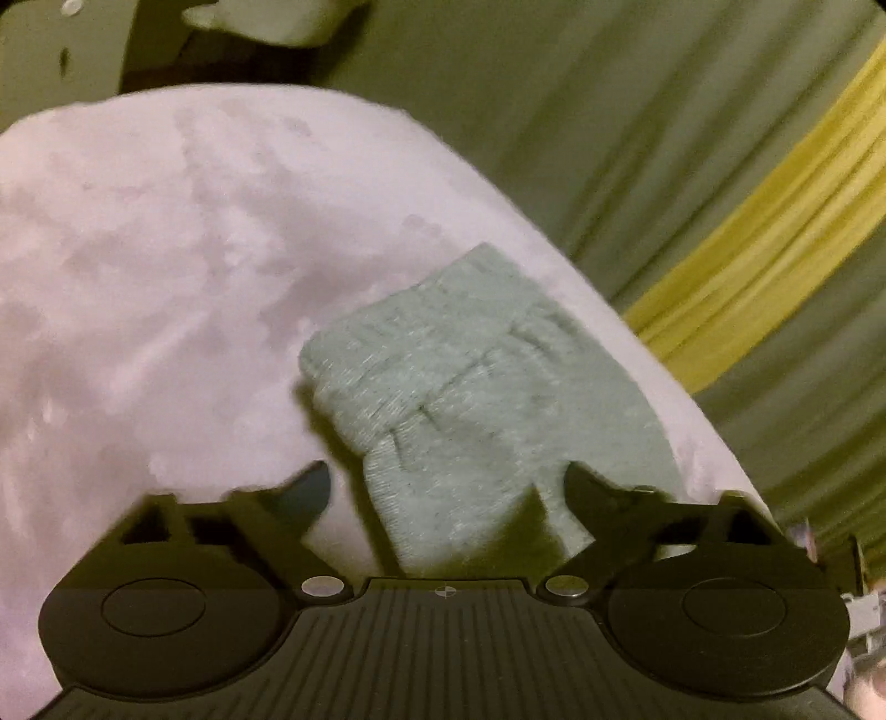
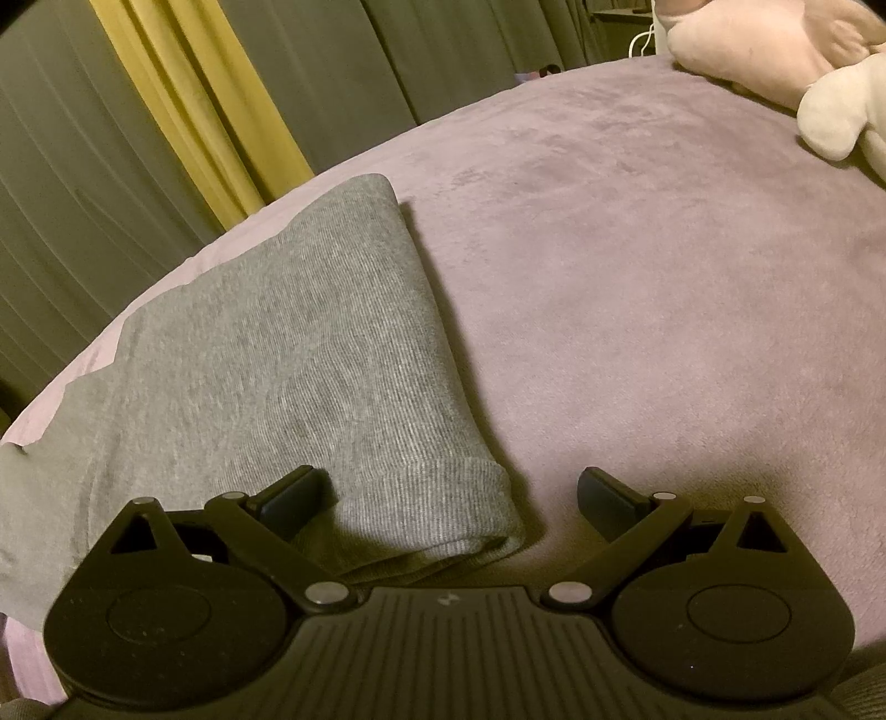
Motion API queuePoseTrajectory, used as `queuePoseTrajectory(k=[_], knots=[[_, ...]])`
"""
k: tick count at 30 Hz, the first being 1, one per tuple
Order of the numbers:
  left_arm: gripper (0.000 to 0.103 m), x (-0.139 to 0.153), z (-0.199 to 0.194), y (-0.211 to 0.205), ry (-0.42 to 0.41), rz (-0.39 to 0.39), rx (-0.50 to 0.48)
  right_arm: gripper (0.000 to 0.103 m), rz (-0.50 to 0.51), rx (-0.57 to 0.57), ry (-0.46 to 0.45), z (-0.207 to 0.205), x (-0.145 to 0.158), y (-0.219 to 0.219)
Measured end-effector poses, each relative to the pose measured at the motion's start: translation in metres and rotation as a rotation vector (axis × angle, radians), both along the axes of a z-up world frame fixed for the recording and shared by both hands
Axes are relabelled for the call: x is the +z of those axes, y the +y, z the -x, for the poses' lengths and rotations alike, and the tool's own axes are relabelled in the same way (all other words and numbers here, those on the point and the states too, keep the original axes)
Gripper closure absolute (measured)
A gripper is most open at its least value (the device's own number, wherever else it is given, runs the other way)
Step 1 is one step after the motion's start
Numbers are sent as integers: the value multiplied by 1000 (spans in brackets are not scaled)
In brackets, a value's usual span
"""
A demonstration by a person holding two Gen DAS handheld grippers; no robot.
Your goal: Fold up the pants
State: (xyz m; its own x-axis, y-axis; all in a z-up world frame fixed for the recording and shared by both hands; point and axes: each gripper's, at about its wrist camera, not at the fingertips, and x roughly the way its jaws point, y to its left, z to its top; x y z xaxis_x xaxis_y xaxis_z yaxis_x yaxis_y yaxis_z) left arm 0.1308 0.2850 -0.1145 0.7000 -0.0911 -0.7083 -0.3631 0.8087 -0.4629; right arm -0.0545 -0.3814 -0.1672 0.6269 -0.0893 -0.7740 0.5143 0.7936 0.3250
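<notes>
Grey knit pants (image 1: 470, 387) lie folded into a compact bundle on a pale purple plush blanket (image 1: 166, 249), close to its right edge. My left gripper (image 1: 448, 487) stands open just above the bundle's near end, with cloth between the fingers but neither pad pressing on it. In the right wrist view the same pants (image 2: 288, 360) stretch from the left side to a cuffed end near the middle. My right gripper (image 2: 454, 493) is open over that cuffed end, its left finger (image 2: 293, 493) above the cloth and its right finger (image 2: 603, 493) over the bare blanket (image 2: 637, 277).
Green curtains with a yellow stripe (image 1: 775, 221) hang past the bed's right edge, and show as curtains (image 2: 183, 99) in the right wrist view. Pale plush toys (image 2: 786, 61) lie at the far right of the blanket. A light plush shape (image 1: 277, 22) sits beyond the bed's far end.
</notes>
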Motion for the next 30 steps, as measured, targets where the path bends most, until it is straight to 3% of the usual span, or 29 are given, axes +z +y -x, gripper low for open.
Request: queuePoseTrajectory(k=[3, 4, 6, 8, 10, 15, 23, 30], knots=[[20, -18, -11, 0, 97, -15, 7, 4, 0, 0, 0, 0, 0, 0], [20, -19, -11, -1, 98, -17, 13, 4, 0, 0, 0, 0, 0, 0], [35, -12, -11, -5, 61, -20, -7, 4, 1, 0, 0, 0, 0, 0], [36, -8, -13, -13, 48, -28, -32, 4, 2, 0, 0, 0, 0, 0], [36, -14, -20, -20, 94, -58, -32, 4, 6, 0, 1, 0, 0, 1], [32, -19, -23, -14, 97, -32, -19, 4, 4, -1, -3, 0, 1, 1], [32, -28, -22, 6, 42, 116, 30, 4, 10, -2, -1, -1, 0, 2], [31, -45, -24, 31, 5, 318, 81, 4, 11, -1, 0, 0, 0, 2]])
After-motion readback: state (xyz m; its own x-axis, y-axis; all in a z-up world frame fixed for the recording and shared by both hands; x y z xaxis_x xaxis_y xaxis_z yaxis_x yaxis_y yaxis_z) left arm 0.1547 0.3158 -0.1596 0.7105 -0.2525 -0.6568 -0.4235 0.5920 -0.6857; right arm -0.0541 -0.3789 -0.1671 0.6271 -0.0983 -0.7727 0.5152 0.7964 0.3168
